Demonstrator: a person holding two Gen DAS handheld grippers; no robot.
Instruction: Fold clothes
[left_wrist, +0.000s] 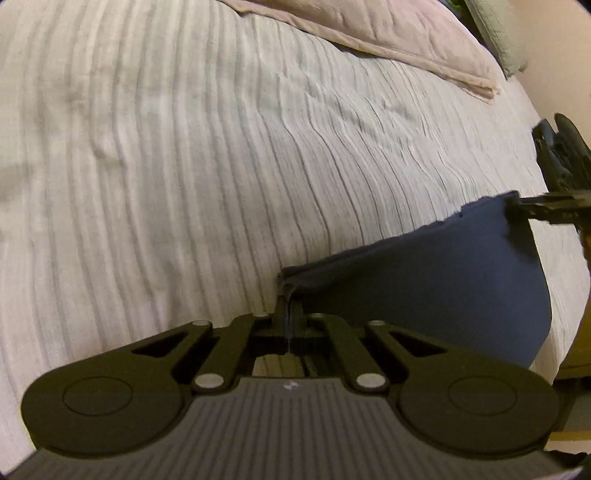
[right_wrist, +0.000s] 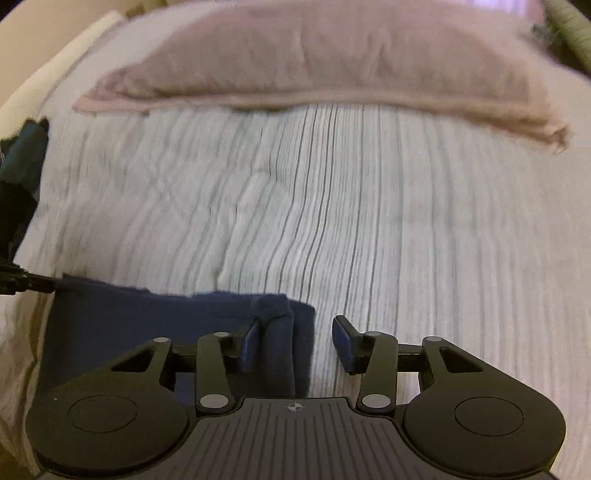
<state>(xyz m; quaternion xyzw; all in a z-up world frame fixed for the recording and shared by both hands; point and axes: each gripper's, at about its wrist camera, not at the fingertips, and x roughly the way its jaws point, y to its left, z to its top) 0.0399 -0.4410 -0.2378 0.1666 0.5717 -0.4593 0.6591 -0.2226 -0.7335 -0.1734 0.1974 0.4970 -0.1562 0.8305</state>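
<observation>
A navy garment (left_wrist: 443, 288) lies over the near edge of the striped bed cover, its top hem stretched between both tools. My left gripper (left_wrist: 287, 295) is shut on the garment's left corner, and the cloth bunches at the closed tips. From the right wrist camera the same gripper (right_wrist: 37, 284) pinches the far corner of the garment (right_wrist: 147, 317). My right gripper (right_wrist: 299, 328) stands open. A rolled fold of the navy cloth rests against its left finger (right_wrist: 253, 336), while the right finger (right_wrist: 343, 339) is clear of it. The left wrist view shows my right gripper (left_wrist: 517, 210) at the cloth's other corner.
The white and grey striped bed cover (right_wrist: 369, 203) spreads ahead of both grippers. A dusty pink pillow (right_wrist: 314, 66) lies across the far side of the bed, also the pillow (left_wrist: 369, 40) at top. The bed edge drops off at the right, beside a grey-green cushion (left_wrist: 495, 33).
</observation>
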